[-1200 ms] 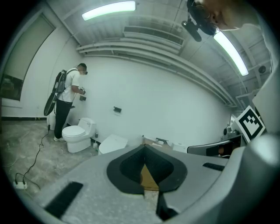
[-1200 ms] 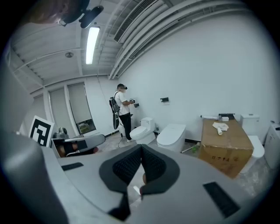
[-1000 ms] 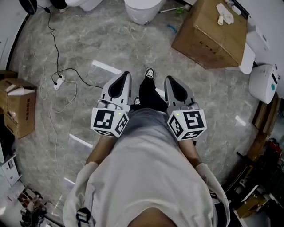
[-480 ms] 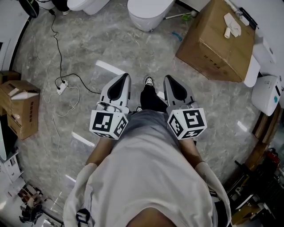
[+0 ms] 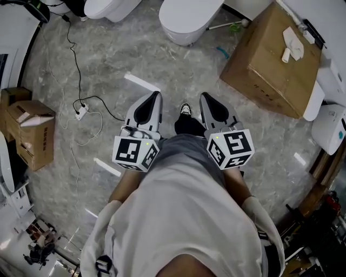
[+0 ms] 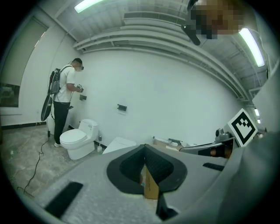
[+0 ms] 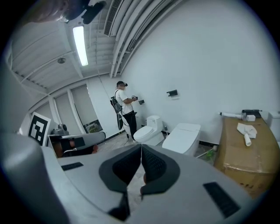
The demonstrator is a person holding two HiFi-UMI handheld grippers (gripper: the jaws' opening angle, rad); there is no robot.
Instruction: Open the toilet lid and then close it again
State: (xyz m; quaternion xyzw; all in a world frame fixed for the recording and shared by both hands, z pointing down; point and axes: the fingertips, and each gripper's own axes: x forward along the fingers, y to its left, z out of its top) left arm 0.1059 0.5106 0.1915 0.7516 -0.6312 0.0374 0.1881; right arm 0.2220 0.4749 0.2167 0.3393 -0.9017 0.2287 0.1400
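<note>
I am looking down on a grey marbled floor (image 5: 162,70) that is filling most of the head view. The toilet (image 5: 189,19) is standing at the top edge, straight ahead of both grippers and well apart from them, and its lid (image 7: 186,129) is lying flat and closed. Just right of it a large cardboard box (image 5: 270,65) is sitting on the floor, with a few white items (image 5: 292,43) lying on top. A second toilet (image 5: 111,6) is showing further left, and another person (image 7: 124,105) is standing beside that one, facing the wall.

I am holding the left gripper (image 5: 155,96) and the right gripper (image 5: 205,97) side by side in front of my body, both pointing toward the toilets and touching nothing. The left gripper's jaws are meeting at the tips with nothing between them; only the box is showing through the gap behind them. The right gripper's jaws are likewise pressed together and empty.

A smaller cardboard box (image 5: 35,132) is sitting at the left. A black cable (image 5: 73,48) is running down to a white power strip (image 5: 81,112).
</note>
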